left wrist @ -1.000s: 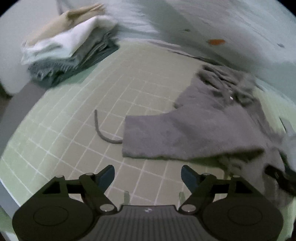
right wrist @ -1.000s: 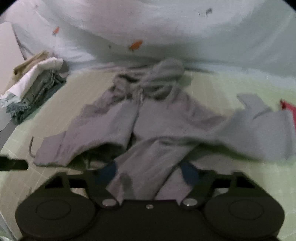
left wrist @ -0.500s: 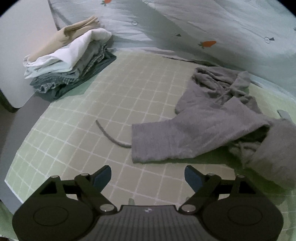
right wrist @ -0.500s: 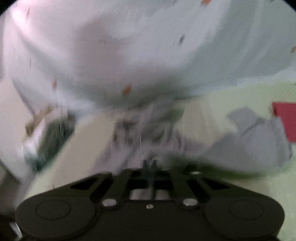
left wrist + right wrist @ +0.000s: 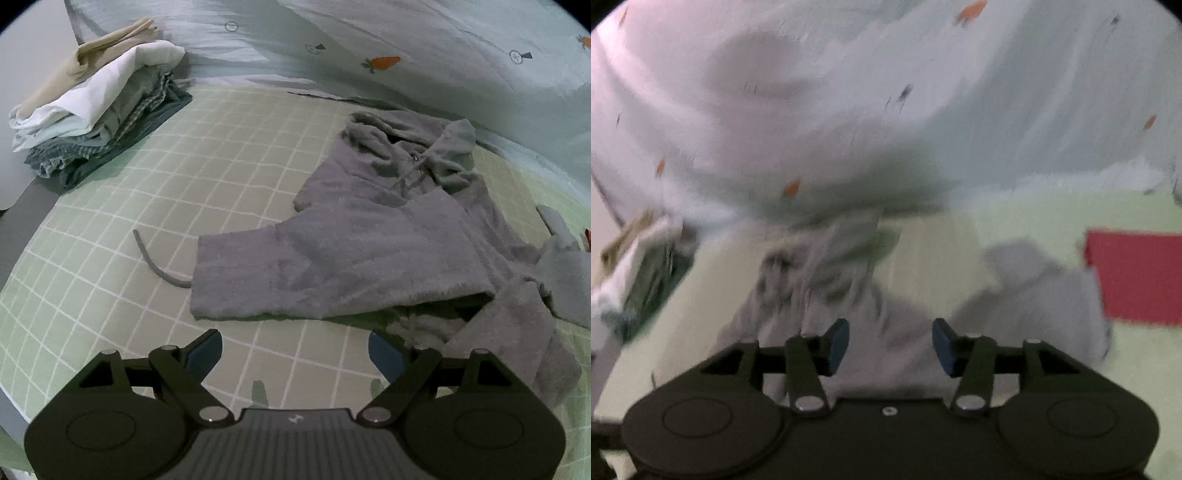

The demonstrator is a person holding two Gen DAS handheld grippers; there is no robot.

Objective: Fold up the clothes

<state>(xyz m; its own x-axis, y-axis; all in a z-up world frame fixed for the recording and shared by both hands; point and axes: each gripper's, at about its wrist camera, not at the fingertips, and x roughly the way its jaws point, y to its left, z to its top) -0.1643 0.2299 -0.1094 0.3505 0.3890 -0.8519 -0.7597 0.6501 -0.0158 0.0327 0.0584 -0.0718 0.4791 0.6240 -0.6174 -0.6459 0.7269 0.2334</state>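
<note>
Green grid-checked mat [image 5: 229, 192] before carrot-print bedding: folded clothes stack [image 5: 96, 110] at ten o'clock, done; grey hoodie [image 5: 388, 251] at two o'clock, crumpled, unfolded; left gripper [image 5: 295, 350] wide, empty; right gripper [image 5: 890, 345] opening, nothing pinched.

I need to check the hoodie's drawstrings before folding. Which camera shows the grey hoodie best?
The left wrist view: the grey hoodie lies sharp, with hood, drawstrings and one sleeve visible. The right wrist view shows it only motion-blurred.
</note>
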